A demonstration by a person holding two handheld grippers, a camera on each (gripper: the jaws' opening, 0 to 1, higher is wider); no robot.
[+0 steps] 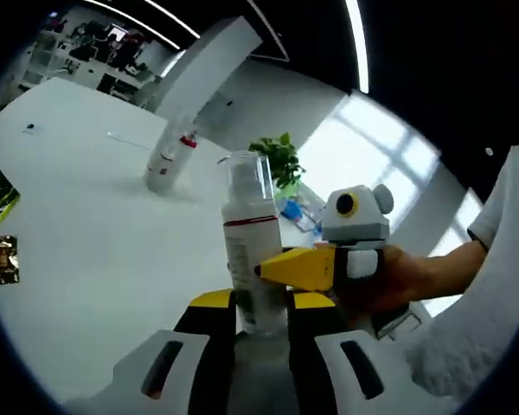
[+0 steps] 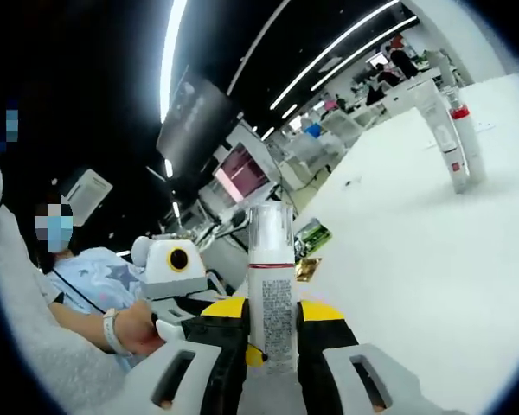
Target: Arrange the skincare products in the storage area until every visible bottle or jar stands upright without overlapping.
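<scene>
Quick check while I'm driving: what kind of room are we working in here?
Most likely a large open-plan office or lab: long ceiling light strips, rows of desks with equipment in the background, and a wide white table as the work surface.

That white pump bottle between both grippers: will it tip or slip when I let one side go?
Likely tippy: the pump bottle is tall, narrow and clear-capped. Its smooth plastic may slip. The left gripper and right gripper each appear clamped low on it, so release gently.
</scene>
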